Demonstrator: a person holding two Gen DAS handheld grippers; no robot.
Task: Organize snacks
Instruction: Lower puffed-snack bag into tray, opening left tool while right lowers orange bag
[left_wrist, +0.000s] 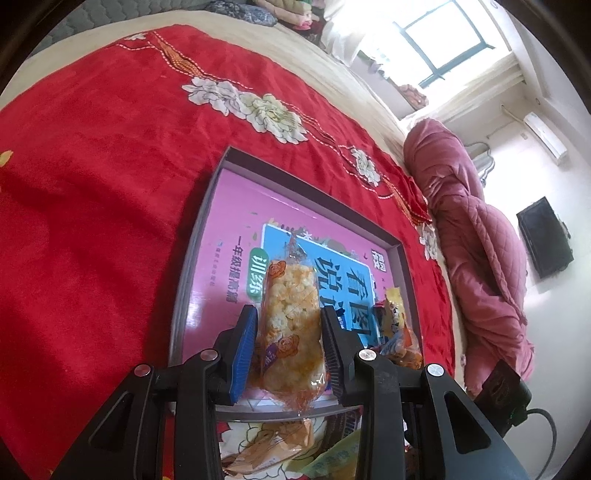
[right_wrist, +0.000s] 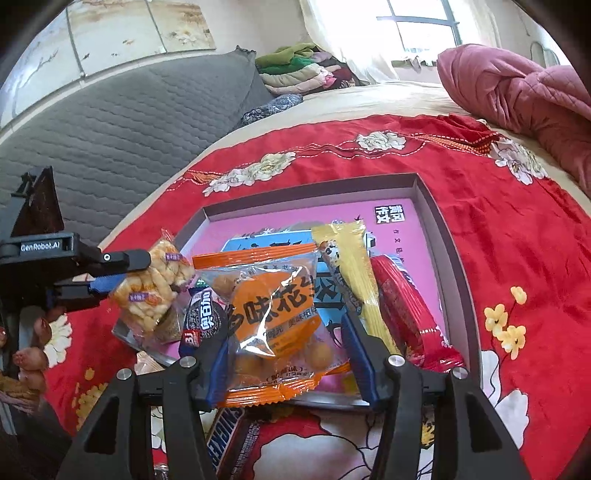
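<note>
My left gripper (left_wrist: 289, 314) is shut on a clear packet of orange-white rice crackers (left_wrist: 291, 325), held over the near edge of a shallow grey box (left_wrist: 207, 221) lined with a pink book cover. In the right wrist view that left gripper (right_wrist: 129, 273) shows at the left with the same cracker packet (right_wrist: 155, 291). My right gripper (right_wrist: 284, 332) is shut on an orange packet of coated peanuts (right_wrist: 273, 306) above the grey box (right_wrist: 443, 236). Inside the box lie a long yellow packet (right_wrist: 354, 280), a red packet (right_wrist: 406, 314) and a dark cookie pack (right_wrist: 203, 314).
The box rests on a red flowered blanket (left_wrist: 92, 221) spread on a bed. A brown chocolate bar (right_wrist: 229, 435) and other loose packets (left_wrist: 273, 446) lie on the blanket before the box. A pink quilt (right_wrist: 517, 88) is bundled at the far right; a person's fingers (right_wrist: 33, 358) show at the left.
</note>
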